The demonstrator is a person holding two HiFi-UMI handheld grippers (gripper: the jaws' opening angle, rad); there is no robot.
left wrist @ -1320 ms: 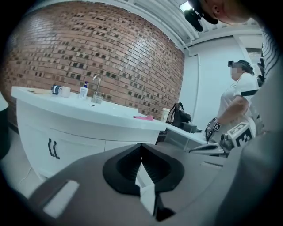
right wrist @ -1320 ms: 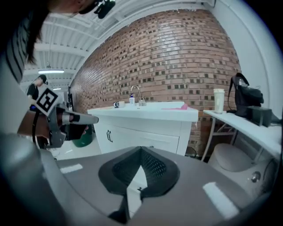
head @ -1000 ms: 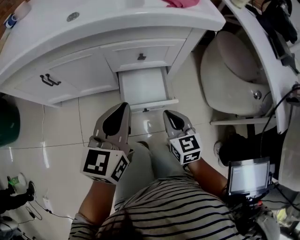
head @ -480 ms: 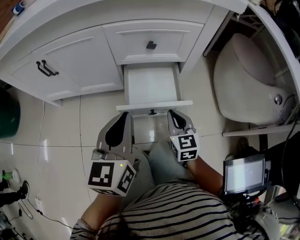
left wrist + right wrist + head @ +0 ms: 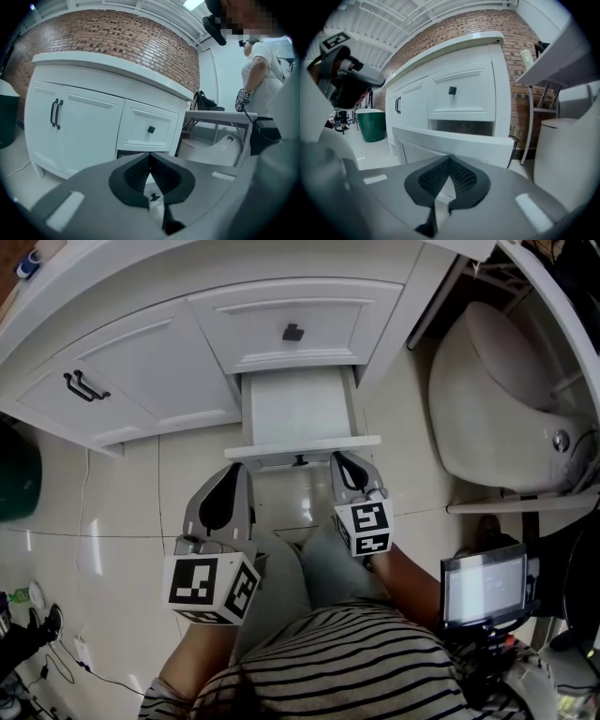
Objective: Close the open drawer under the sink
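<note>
A person in a striped shirt [image 5: 375,662] crouches at a white vanity [image 5: 141,381], a gripper in each hand, both aimed at the open drawer [image 5: 295,404] under the sink. The drawer stands pulled out at the bottom of the vanity, directly ahead of both sets of fingers, its white front panel [image 5: 454,140] filling the right gripper view just past the fingertips.

The left gripper [image 5: 237,470] hovers low over the tiled floor [image 5: 122,502]. Its fingers [image 5: 136,173] are clenched tip to tip with nothing between them, and the drawer's small dark knob [image 5: 153,198] shows through the gap beneath the tips. The right gripper [image 5: 339,458] is likewise clenched and empty, its fingertips right at the drawer front; whether they touch it cannot be told.

Above the fingers is a closed upper drawer [image 5: 295,324] with a black square knob [image 5: 292,332]. Left of the left fingers is a cabinet door with two black handles [image 5: 80,385], and farther left a green bin [image 5: 14,484]. Right of the right fingers stands a white toilet [image 5: 497,399].
</note>
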